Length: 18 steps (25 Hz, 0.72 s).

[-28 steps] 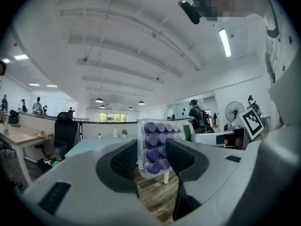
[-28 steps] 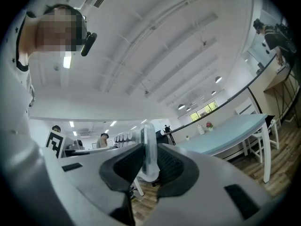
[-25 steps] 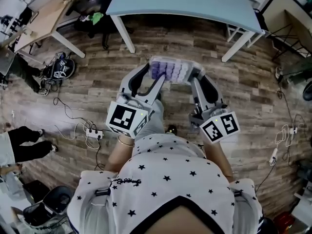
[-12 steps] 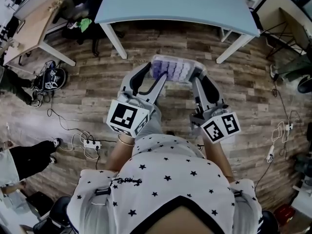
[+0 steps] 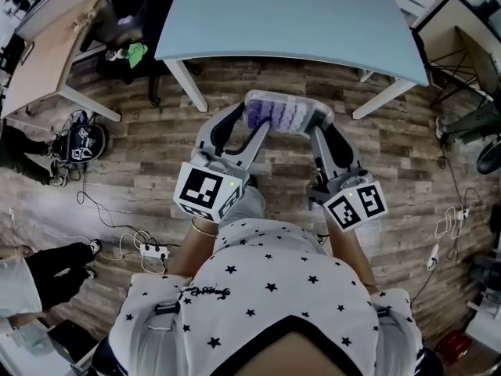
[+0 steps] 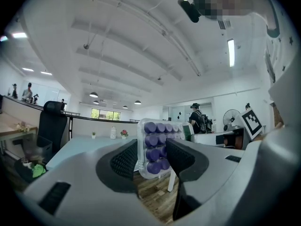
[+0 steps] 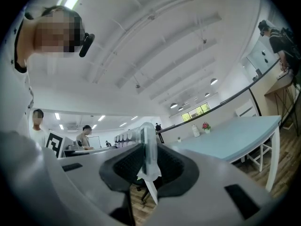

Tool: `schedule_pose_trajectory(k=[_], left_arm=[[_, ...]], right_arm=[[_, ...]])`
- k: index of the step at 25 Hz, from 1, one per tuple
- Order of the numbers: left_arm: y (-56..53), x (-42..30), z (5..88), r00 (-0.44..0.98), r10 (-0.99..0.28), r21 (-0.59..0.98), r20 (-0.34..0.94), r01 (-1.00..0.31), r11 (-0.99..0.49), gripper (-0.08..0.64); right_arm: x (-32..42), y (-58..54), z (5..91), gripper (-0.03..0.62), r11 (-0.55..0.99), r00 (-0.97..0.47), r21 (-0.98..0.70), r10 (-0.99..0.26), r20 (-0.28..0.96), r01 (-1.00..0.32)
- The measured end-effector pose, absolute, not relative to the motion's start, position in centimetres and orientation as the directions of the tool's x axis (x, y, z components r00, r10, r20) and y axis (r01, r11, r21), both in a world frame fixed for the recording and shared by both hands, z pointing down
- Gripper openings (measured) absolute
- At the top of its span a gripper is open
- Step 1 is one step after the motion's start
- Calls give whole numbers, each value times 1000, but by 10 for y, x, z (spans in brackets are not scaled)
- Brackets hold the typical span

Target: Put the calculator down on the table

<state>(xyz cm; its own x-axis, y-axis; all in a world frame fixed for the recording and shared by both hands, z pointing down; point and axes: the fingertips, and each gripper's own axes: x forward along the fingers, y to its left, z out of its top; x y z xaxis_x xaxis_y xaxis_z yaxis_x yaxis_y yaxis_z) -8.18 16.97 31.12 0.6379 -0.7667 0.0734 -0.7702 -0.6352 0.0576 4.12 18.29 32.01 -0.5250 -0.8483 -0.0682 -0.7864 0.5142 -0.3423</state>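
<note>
The calculator [image 5: 283, 113], a clear-cased slab with round purple keys, hangs above the wood floor just short of the light blue table [image 5: 297, 14]. My left gripper [image 5: 252, 128] is shut on its left end and my right gripper [image 5: 315, 125] is shut on its right end. In the left gripper view the calculator [image 6: 157, 147] stands face-on between the ribbed pads, with the table [image 6: 80, 147] behind it. The right gripper view has the calculator [image 7: 148, 154] edge-on, pinched between the pads, and the table [image 7: 235, 131] off to the right.
The blue table stands on white legs [image 5: 190, 84]. A wooden desk [image 5: 55, 37] is at the upper left, and a bag [image 5: 82, 141] and a power strip with cables [image 5: 149, 251] lie on the floor. A person's legs [image 5: 39, 265] show at the left. A black chair [image 6: 49, 126] stands by the table.
Both grippers have carried the calculator forward across the floor toward the blue table, whose near edge now fills more of the head view. The grip on both ends is unchanged.
</note>
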Motion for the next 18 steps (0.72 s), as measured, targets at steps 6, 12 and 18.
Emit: schedule_pose_trajectory(k=[6,12,18], left_arm=[[113,-114,307,645,-761,66,67,-764,-642,206],[76,-140,308,654,-754,85,54,-756,-650,206],[56,-147,314,654,-754,102,54,-755,-648,206]], right_arm=[[9,128,315,74,507,-519,-336,-853,-61,-794],[-17,91,314,74,495,-509,-327,-860,-50,-805],[-23,72,318,74,486,-505,-322,-863,-29,-812]])
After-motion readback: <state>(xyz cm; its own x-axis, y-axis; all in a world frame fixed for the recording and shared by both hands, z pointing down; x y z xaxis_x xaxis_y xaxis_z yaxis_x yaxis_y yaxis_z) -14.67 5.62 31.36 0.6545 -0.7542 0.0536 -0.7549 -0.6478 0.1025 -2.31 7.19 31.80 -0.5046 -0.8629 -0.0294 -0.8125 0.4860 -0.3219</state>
